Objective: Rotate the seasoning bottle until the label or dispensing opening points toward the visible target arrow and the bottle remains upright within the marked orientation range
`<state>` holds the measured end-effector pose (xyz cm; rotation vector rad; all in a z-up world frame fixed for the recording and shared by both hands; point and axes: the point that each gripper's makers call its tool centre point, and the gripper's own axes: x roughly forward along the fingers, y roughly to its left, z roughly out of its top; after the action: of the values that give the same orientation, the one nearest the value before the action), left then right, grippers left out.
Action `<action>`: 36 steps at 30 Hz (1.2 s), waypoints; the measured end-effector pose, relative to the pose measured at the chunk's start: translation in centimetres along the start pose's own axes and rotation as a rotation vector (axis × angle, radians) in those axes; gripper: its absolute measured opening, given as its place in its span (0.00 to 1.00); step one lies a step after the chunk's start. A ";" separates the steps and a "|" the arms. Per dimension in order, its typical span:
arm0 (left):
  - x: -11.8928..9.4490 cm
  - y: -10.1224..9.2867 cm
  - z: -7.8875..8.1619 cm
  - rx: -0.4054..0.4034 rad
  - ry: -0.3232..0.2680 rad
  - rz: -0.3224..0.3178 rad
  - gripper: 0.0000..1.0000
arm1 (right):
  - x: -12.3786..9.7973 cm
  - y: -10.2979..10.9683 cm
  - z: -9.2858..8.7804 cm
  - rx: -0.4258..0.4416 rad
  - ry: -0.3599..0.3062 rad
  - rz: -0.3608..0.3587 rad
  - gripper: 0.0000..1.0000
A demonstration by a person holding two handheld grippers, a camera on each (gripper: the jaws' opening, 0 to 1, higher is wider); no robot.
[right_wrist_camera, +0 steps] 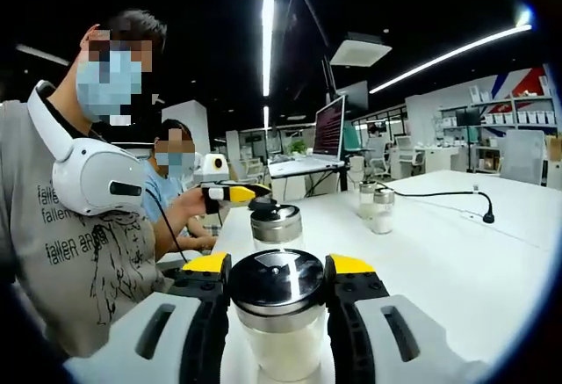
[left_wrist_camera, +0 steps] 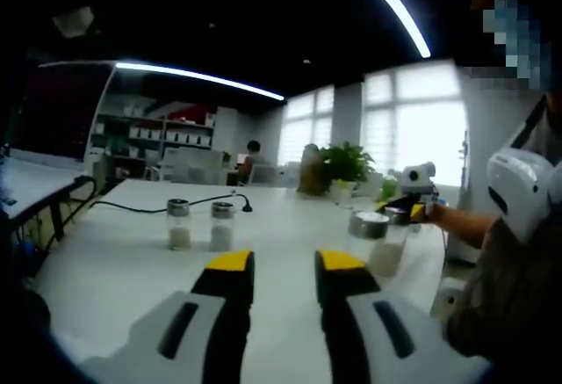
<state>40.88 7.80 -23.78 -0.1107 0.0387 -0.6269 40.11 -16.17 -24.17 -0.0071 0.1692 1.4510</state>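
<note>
Right tool (right_wrist_camera: 277, 278), yellow-tipped with black inner faces, is clamped on the seasoning bottle (right_wrist_camera: 279, 318): clear cylindrical glass, pale granules, glossy domed metal cap, upright on the smooth white table (right_wrist_camera: 457, 261). Left tool (left_wrist_camera: 285, 270) stands with jaws apart, gripping nothing.

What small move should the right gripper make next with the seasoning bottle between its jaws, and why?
Probably a slow, slight twist of the right gripper about the upright seasoning bottle. Its jaws look closed against the bottle on both sides, and the bottle stands straight on the white table, so a gentle turn should not tip it.
</note>
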 end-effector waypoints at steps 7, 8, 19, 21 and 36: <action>-0.4 -0.4 0.3 0.009 -0.005 -0.015 0.29 | 0.0 0.4 0.0 -0.018 -0.003 0.035 0.43; -0.4 -0.4 0.2 0.010 0.000 -0.013 0.29 | 0.1 0.3 0.0 -0.026 0.001 0.027 0.43; -0.9 -0.2 -1.3 -0.020 0.010 0.007 0.29 | -1.7 -0.6 3.3 0.076 -0.221 -0.048 0.67; -0.9 -0.1 -1.3 -0.027 0.008 0.008 0.29 | -2.4 -0.6 4.0 0.090 -0.267 -0.060 0.67; 1.2 0.2 0.2 -0.011 0.002 -0.037 0.29 | -4.0 0.2 6.2 0.104 -0.425 -0.209 0.66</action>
<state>42.00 7.25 -23.64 -0.1215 0.0418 -0.6643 40.14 -19.38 -17.58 0.3562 -0.1024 1.2044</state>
